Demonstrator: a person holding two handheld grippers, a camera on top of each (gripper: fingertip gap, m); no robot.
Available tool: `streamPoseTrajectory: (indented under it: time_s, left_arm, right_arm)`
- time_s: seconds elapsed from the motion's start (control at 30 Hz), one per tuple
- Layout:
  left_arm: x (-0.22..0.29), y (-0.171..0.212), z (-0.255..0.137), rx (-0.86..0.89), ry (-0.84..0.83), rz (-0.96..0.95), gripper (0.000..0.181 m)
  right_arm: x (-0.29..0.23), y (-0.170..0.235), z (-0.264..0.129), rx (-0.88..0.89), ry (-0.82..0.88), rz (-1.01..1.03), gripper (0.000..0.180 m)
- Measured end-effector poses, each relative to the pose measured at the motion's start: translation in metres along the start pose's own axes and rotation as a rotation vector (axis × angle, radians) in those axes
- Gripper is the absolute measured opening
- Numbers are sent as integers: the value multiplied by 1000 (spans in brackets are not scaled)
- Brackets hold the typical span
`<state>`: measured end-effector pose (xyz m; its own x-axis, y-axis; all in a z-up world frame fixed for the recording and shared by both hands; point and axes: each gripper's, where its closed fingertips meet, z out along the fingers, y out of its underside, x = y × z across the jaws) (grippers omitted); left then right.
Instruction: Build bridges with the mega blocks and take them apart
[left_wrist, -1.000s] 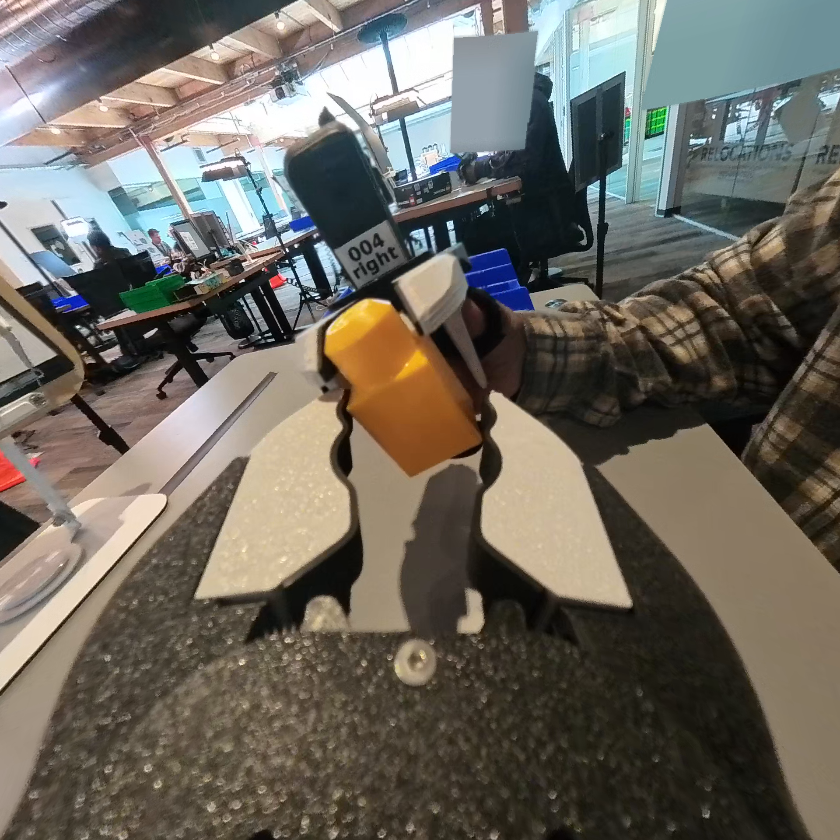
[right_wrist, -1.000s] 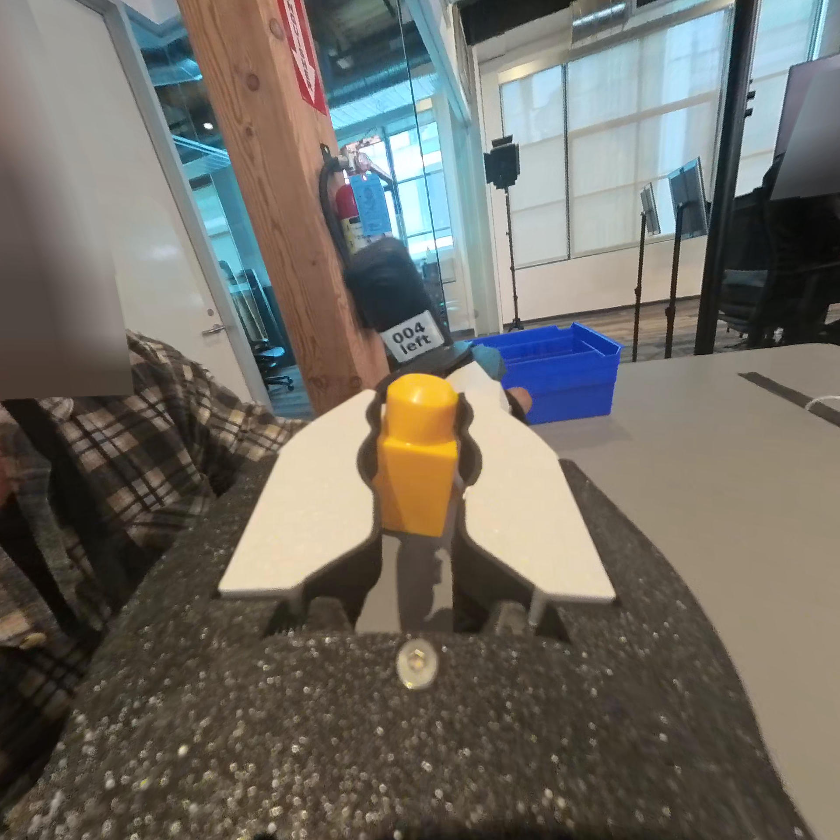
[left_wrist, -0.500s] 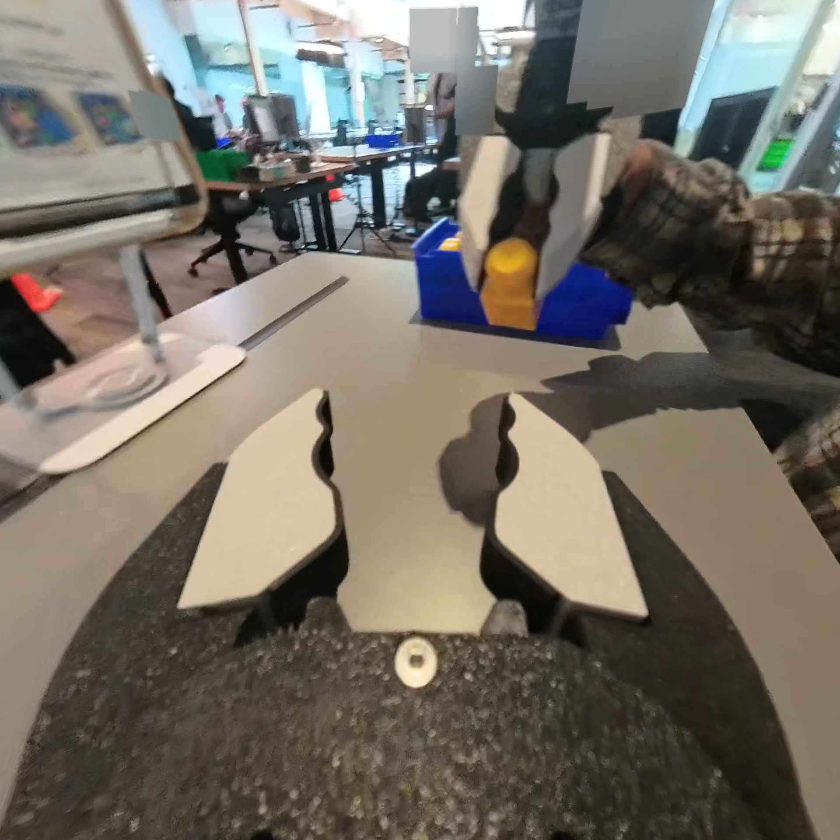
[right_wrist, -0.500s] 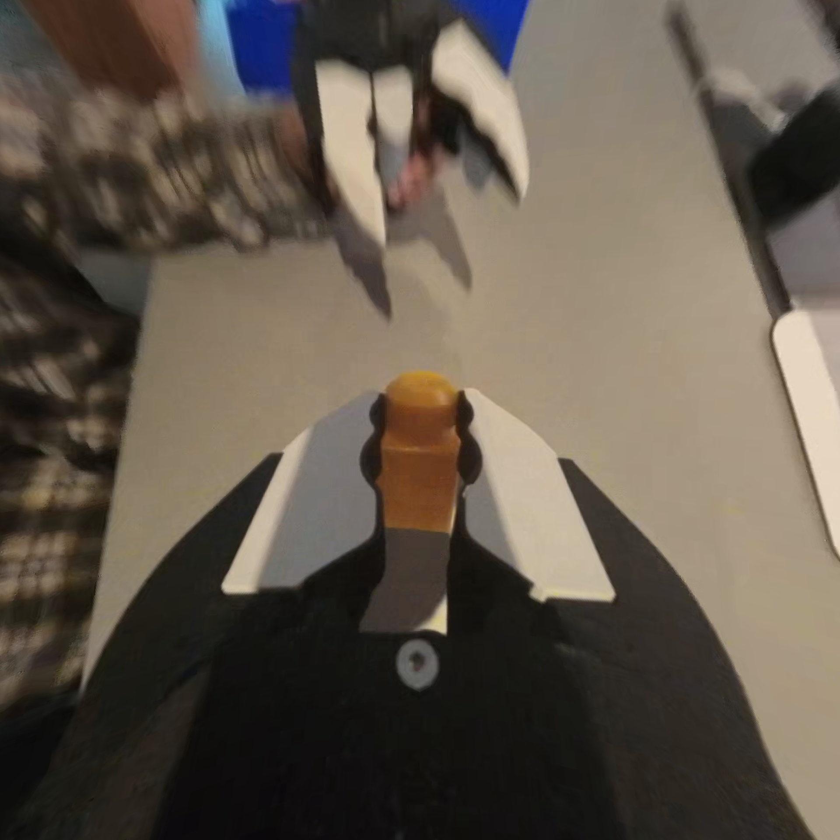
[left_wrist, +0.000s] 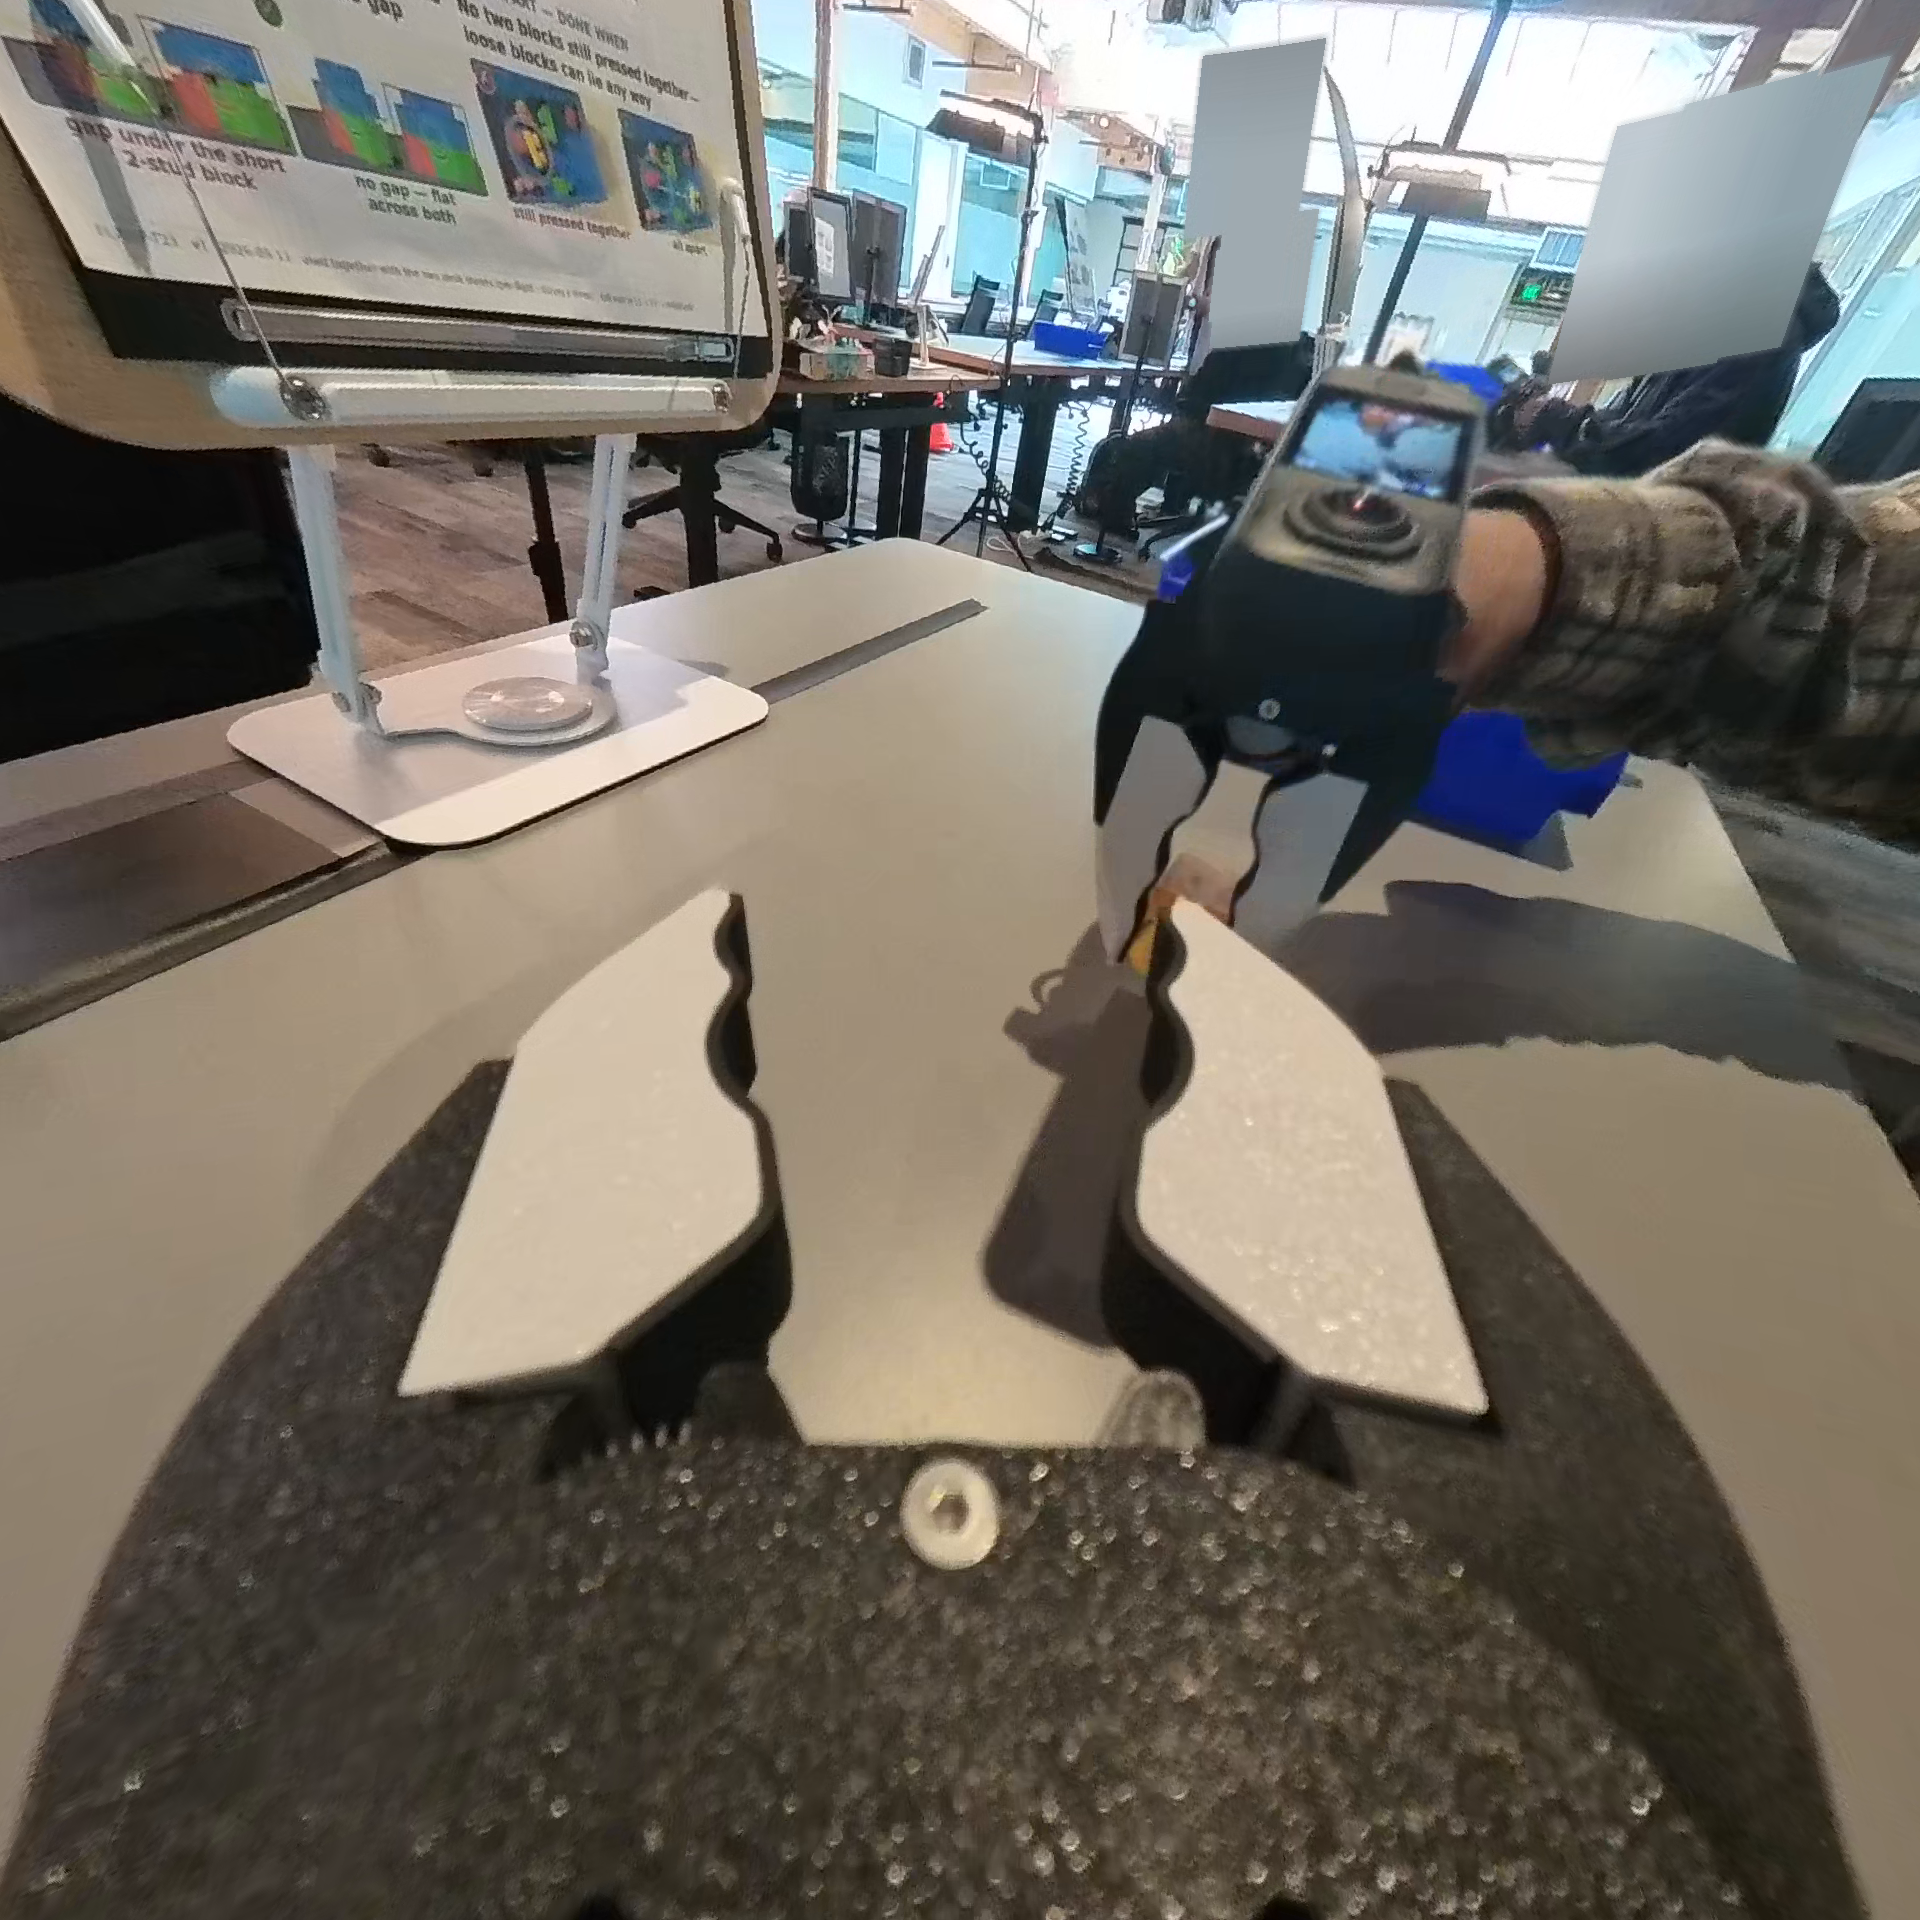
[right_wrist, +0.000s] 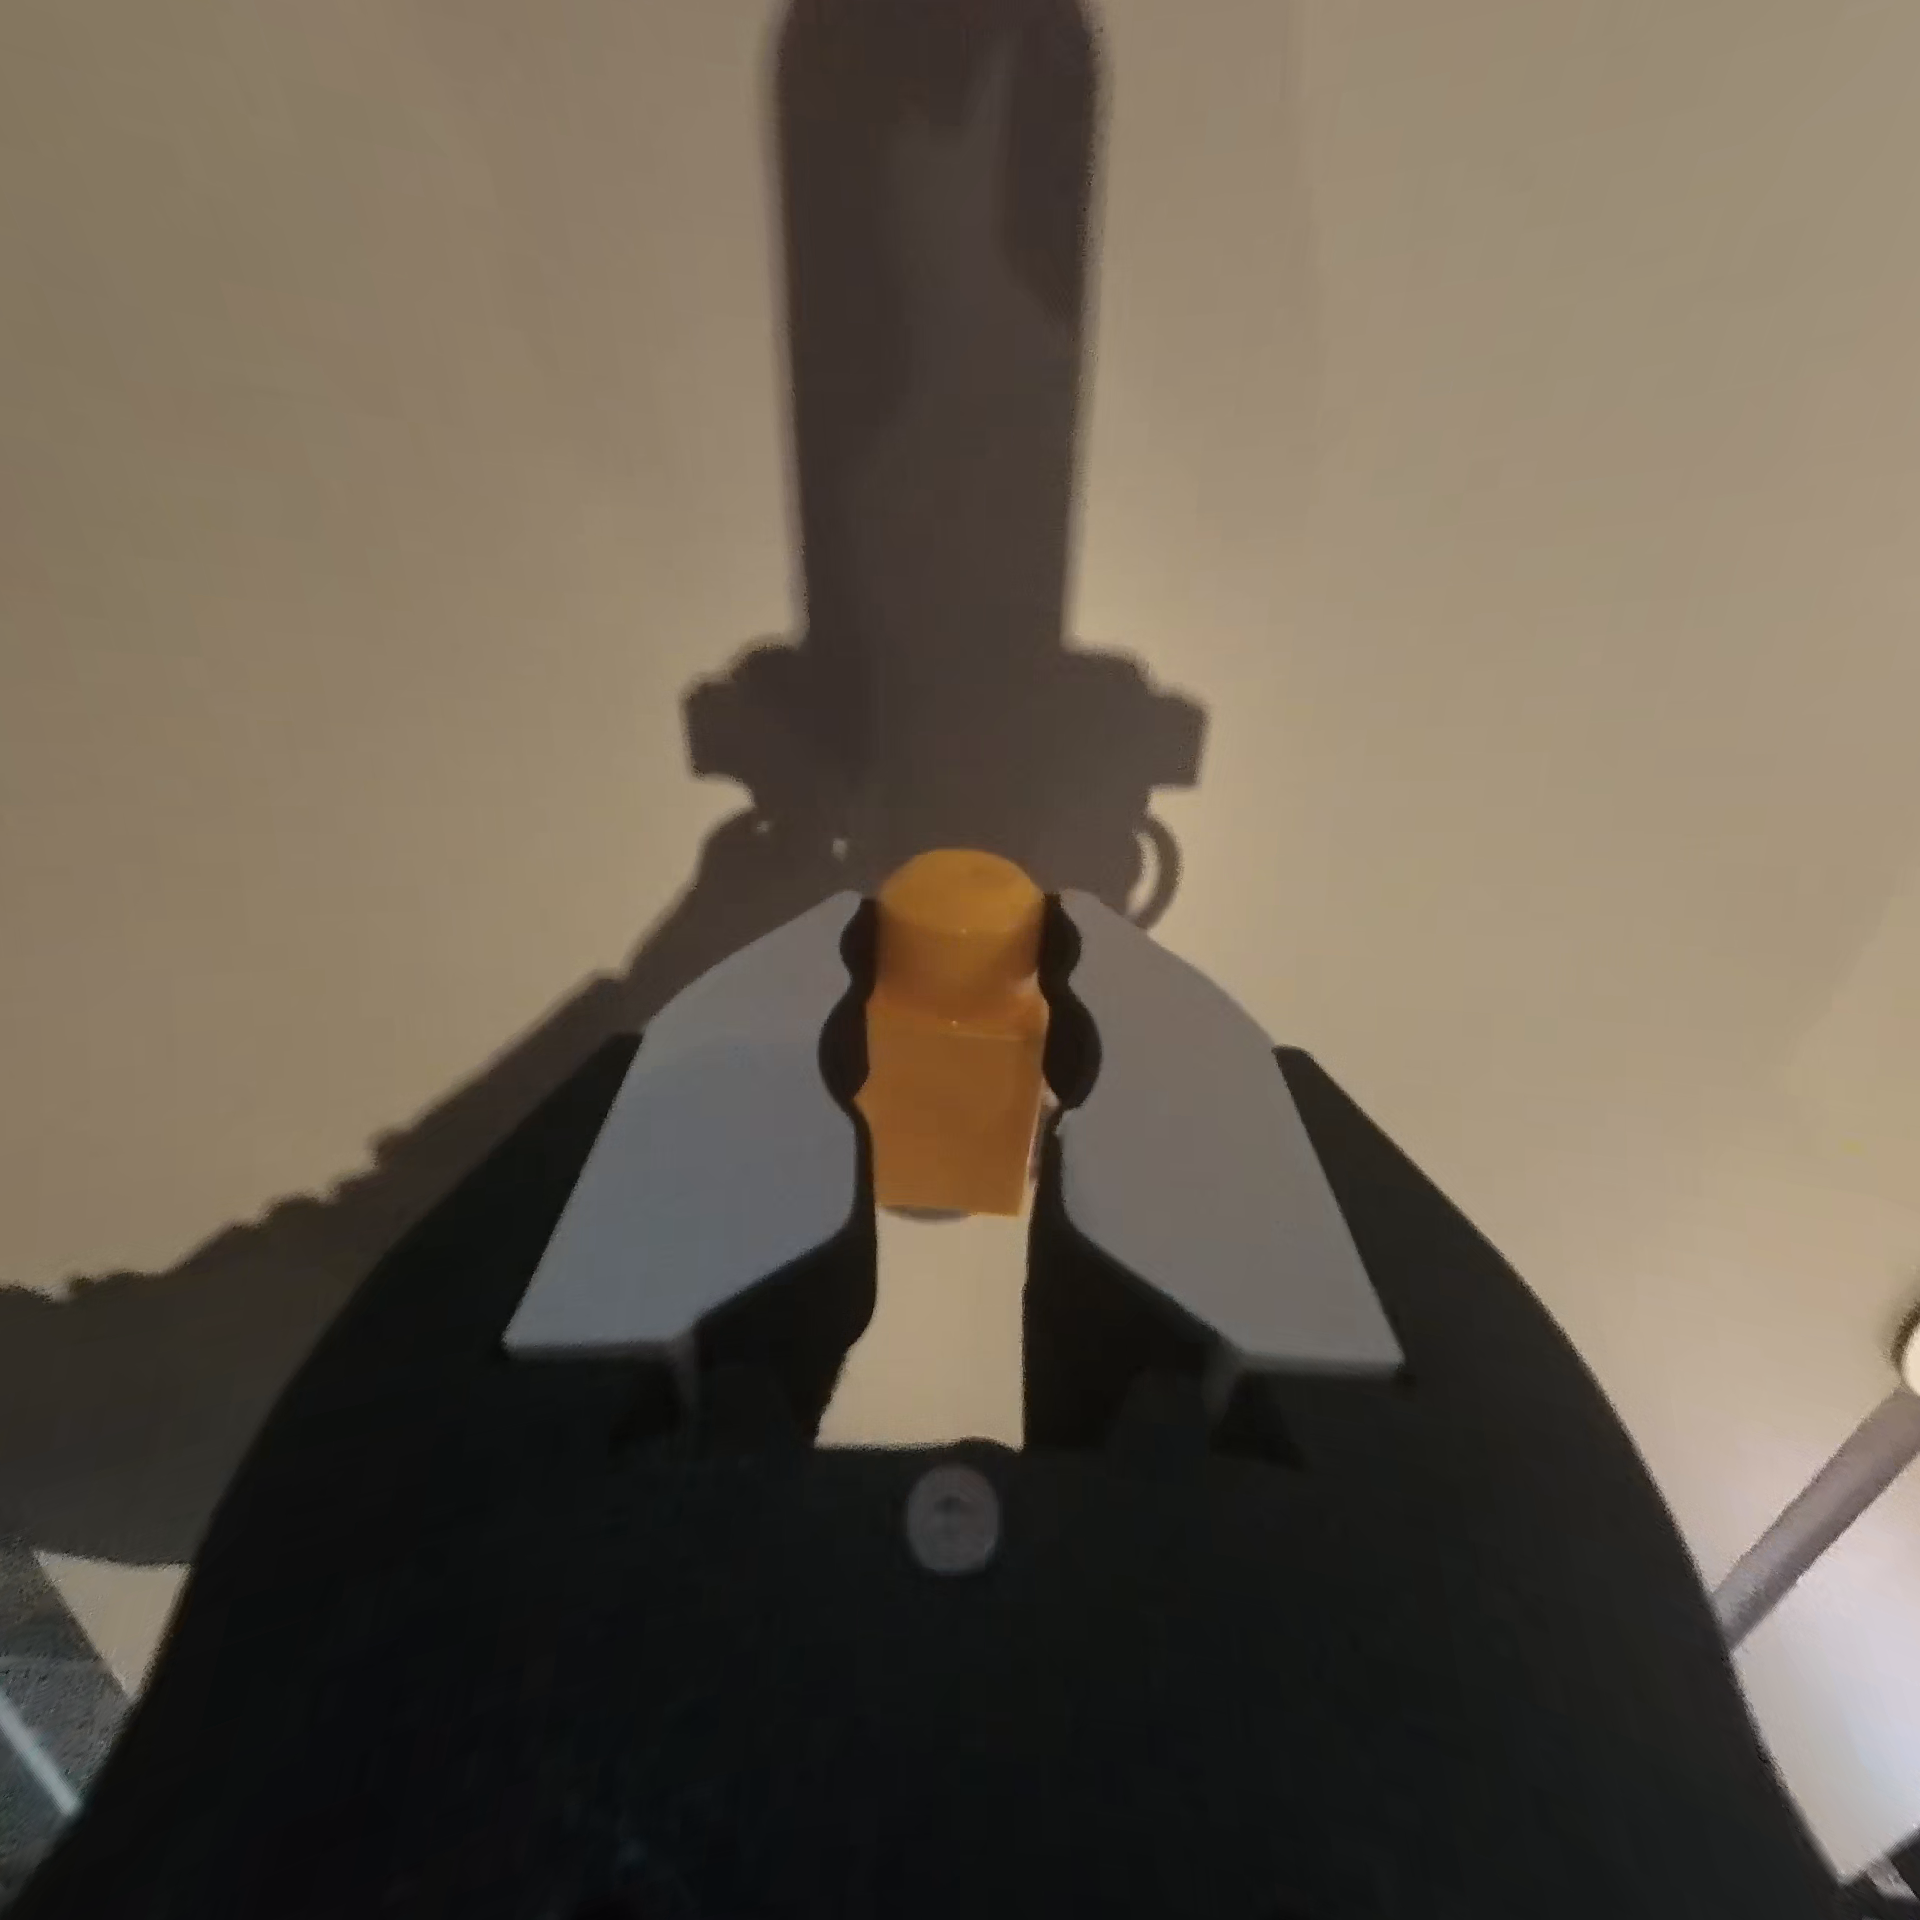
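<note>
Block (left_wrist: 1146, 943) barely shows from the left wrist, a sliver behind a finger. Right gripper (right_wrist: 958, 914) pinches this orange one-stud block (right_wrist: 954, 1081) close above the table (right_wrist: 364, 520), stud pointing away from the camera. Left gripper (left_wrist: 943, 914) hangs spread wide, holding nothing.

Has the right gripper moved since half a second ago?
Yes. The right gripper, shut on the yellow block, has come down from in front of the blue bin to the table.
</note>
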<state>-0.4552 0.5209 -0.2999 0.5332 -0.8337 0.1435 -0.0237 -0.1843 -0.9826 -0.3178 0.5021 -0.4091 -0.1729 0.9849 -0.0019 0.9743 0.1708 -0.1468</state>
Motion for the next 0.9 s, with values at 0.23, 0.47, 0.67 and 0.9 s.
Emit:
streamPoseTrajectory:
  time_s: [0.23,0.47,0.67,0.9]
  left_arm:
    - [1,-1,0,0,7,2,72]
    - [-2,-1,-1,7,7,-11,72]
    - [-1,2,1,-3,7,-8,72]
    - [1,9,8,-41,3,2,72]
  right_arm:
    - [1,0,19,-19,-32,-14,30]
    - [4,-8,5,90,-4,-17,62]
    - [-8,-23,-91,652,182,100,99]
    - [-45,35,-100,1083,346,379,114]
